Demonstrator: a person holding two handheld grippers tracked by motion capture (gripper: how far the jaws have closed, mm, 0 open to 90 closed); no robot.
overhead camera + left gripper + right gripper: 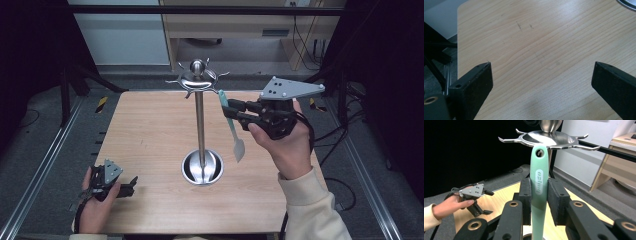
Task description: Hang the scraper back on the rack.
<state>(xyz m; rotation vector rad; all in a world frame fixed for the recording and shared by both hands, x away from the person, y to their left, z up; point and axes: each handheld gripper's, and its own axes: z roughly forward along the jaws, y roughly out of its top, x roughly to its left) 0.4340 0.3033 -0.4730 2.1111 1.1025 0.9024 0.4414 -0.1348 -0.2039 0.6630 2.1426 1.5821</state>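
Item 1, right tongs [231,111]: I hold them raised above the desk's [150,130] right half, hand [285,145] under the body, palm turned toward the stand, forearm rising from the lower right in a cream sleeve [312,210]. The jaws point left toward the pole. They are clamped on the spatula [231,125]; in the right gripper view both pads press the green handle [539,185] from either side.

Item 2, spatula: mint-green, hanging roughly upright with a slight tilt, pale blade [239,149] down and clear of the desk, handle end up. The hole [540,152] at the handle's top sits just below the rack [549,138], close under one of its hooks; I cannot tell whether it touches.

Item 3, stand [200,125]: steel pole on a round base [202,167] near the desk's centre, topped by a ring of hooks and a knob [198,65]. The spatula is just right of the pole, apart from it.

Item 4, left tongs [131,181]: I rest them low at the desk's near-left corner, hand [95,205] wrapped around the body, jaws pointing right along the surface. In the left gripper view the jaws stand wide apart with bare wood between them, holding nothing.
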